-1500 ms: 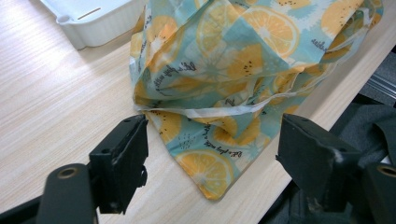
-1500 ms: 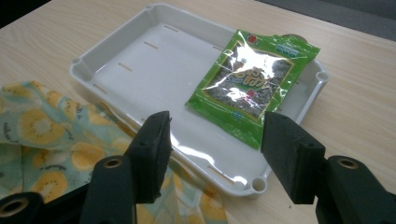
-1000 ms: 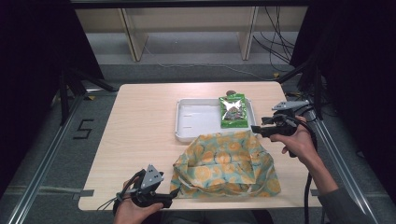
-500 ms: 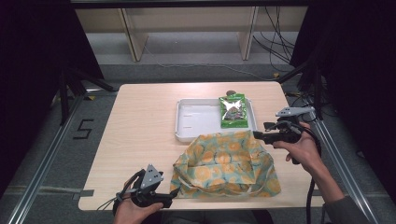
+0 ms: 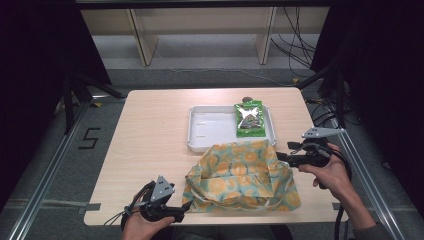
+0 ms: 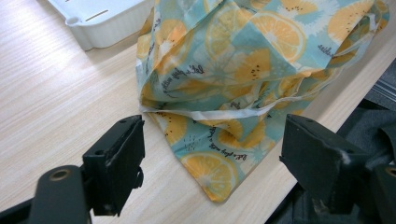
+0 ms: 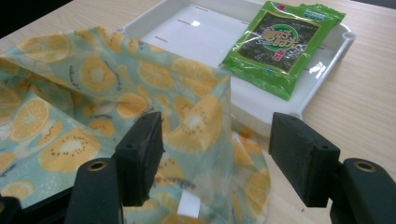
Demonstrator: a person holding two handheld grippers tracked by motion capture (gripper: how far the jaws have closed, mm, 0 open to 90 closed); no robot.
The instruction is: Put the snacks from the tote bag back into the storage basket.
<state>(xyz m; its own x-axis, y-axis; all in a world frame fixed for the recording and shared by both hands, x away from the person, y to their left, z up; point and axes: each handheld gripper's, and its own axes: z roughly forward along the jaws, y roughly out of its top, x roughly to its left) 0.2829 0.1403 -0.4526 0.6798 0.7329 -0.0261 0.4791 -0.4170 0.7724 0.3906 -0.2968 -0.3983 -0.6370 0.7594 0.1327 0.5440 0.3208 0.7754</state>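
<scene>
Both grippers stand with their jaws spread wide and nothing between them. On the high view the left gripper (image 5: pixel 184 207) sits at the near edge of the table (image 5: pixel 150 130), held in the person's left hand (image 5: pixel 145 227), its jaws pointing toward the near left corner of the cloth bag (image 5: pixel 242 175). Its own view shows the left gripper (image 6: pixel 212 154) with the two black jaws far apart, framing that bottom corner of the bag; the cloth lies between and just beyond the jaws, not pinched by either. A white strap or hem runs across the bag (image 6: pixel 243 70) there, and a corner of the white tray (image 6: pixel 100 21) shows at the top left.

At the far side of the bag, the right gripper (image 5: pixel 280 156) is held in the right hand (image 5: pixel 330 172), near the bag's right edge, jaws aimed toward the cloth. In the right gripper view, the right gripper (image 7: pixel 217 161) has its jaws likewise wide apart, with a raised fold of the orange-slice-printed bag (image 7: pixel 140 93) standing between them; whether a jaw touches it I cannot tell.

Beyond the bag, the tray (image 5: pixel 210 132) lies on the table, the bag's far edge overlapping its near rim. A green snack packet (image 5: pixel 249 118) rests flat in the tray's right part; its label shows clearly on the packet (image 7: pixel 280 44) in the right gripper view.
</scene>
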